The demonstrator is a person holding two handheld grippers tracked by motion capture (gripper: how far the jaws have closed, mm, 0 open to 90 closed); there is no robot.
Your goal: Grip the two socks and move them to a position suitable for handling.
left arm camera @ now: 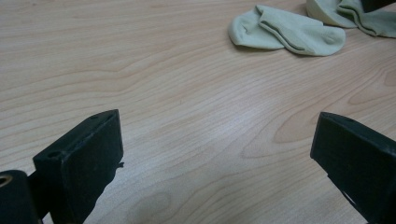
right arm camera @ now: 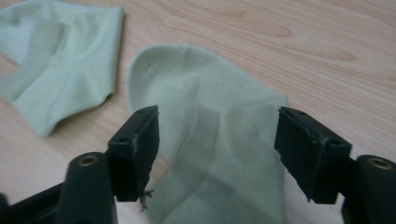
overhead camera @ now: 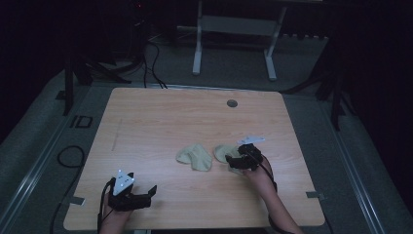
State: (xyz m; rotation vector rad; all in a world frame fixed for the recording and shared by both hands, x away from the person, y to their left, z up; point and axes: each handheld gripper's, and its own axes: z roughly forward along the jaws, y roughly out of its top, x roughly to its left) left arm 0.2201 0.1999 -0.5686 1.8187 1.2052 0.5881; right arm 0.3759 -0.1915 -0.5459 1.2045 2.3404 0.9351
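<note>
**Right gripper's jaws straddling a pale green sock; left gripper waiting apart**

The right gripper (right arm camera: 217, 154) is hanging low over the right-hand sock (right arm camera: 210, 140) with its jaws spread wide, one black jaw standing at each side of the fabric and neither pressing on it. In the right gripper view the sock is lying flat between them, its rounded end pointing away from the camera and its ribbed part running down toward the bottom edge. The other sock (right arm camera: 56, 70) is lying just beside it, apart by a narrow strip of bare wood.

The left gripper (left arm camera: 215, 158) is also standing with its jaws wide apart, nothing between them but the grain of the worktop (left arm camera: 140, 70). Both socks are showing farther off in its view, near the top edge.

From the high view, the right gripper (overhead camera: 233, 163) is sitting over the near edge of the right-hand sock (overhead camera: 223, 152), the other sock (overhead camera: 195, 157) is lying to its left, and the left gripper (overhead camera: 148, 195) is resting near the worktop's (overhead camera: 170, 117) front edge, well apart from both. A small dark round fitting (overhead camera: 232, 103) is sitting in the worktop near its far edge.
</note>
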